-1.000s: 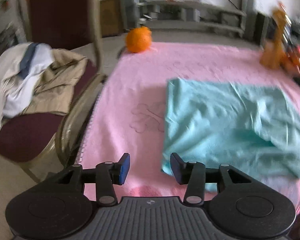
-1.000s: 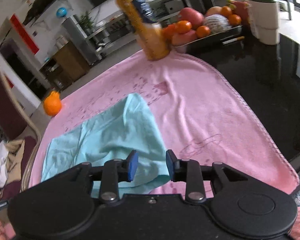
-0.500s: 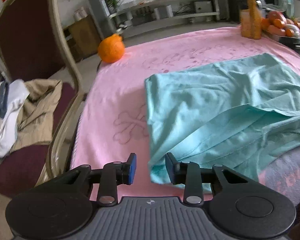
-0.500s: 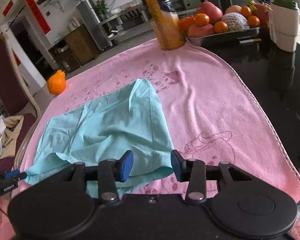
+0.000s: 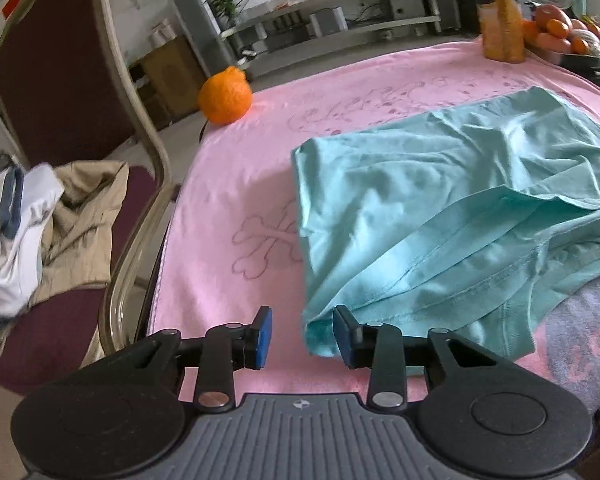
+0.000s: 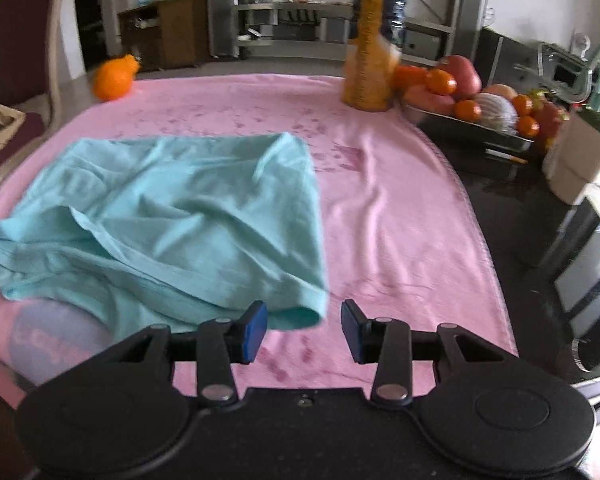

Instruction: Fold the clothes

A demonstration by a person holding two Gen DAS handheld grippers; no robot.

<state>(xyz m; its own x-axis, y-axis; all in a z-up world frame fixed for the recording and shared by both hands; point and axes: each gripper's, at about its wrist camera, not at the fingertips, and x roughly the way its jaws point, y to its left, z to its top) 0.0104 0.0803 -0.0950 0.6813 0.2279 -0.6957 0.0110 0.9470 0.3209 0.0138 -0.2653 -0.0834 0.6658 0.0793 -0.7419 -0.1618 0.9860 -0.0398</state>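
A light teal garment (image 5: pixel 440 200) lies loosely folded on a pink towel (image 5: pixel 240 184) that covers the table. In the right wrist view the garment (image 6: pixel 188 208) spreads left of centre on the towel (image 6: pixel 388 216). My left gripper (image 5: pixel 302 336) is open and empty, with the garment's near left corner just in front of its right finger. My right gripper (image 6: pixel 304 332) is open and empty, with the garment's near right corner just beyond the gap.
A maroon chair (image 5: pixel 60 92) with a heap of clothes (image 5: pixel 40 232) stands left of the table. An orange (image 5: pixel 225 95) sits at the towel's far left. A juice bottle (image 6: pixel 374 36) and a fruit tray (image 6: pixel 472 120) stand at the far right on the dark tabletop (image 6: pixel 548 240).
Both grippers have opened wider and drawn back toward the garment's near corners. The right view has swung right, and the garment now lies flatter on the towel.
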